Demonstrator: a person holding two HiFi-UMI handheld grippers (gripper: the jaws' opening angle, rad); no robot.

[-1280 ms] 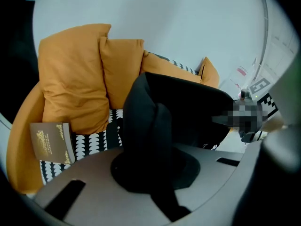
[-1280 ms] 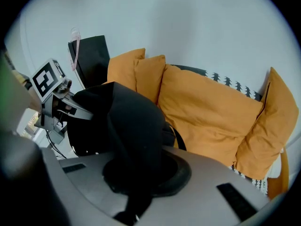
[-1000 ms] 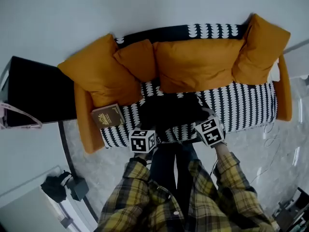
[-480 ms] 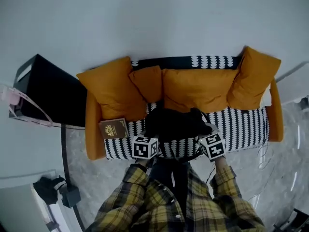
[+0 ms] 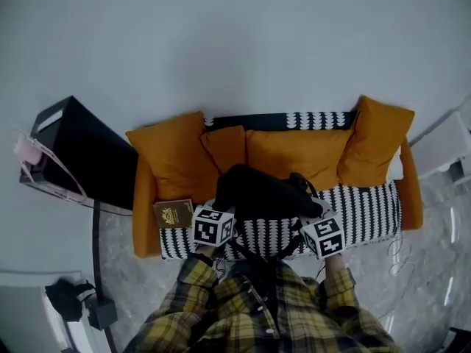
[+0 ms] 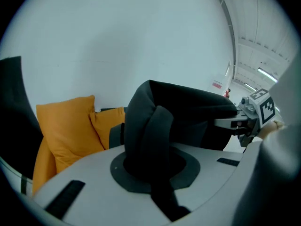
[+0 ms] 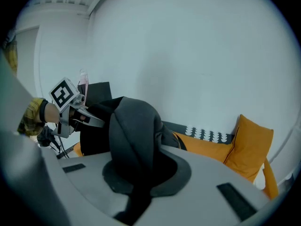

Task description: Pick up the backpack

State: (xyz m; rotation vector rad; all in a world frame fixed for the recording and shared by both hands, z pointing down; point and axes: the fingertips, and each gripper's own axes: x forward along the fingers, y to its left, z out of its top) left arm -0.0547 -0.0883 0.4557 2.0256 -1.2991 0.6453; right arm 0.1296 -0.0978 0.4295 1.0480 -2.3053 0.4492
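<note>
backpack (image 5: 257, 193), one, clenched in left hand-held gripper (image 6: 151, 166) and right hand-held gripper (image 7: 141, 171); four cushions (image 5: 173, 160).

The backpack (image 5: 257, 193) fills the gap between the left claw (image 5: 218, 219) and right claw (image 5: 313, 226). Cushions (image 5: 294, 157) block beyond. A book (image 5: 174, 213) lies just left of the left claw. Above both is open.

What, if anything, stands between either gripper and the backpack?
Nothing visible does. The left gripper and the right gripper are each shut on a fold of the backpack, which hangs between them over the sofa.
</note>
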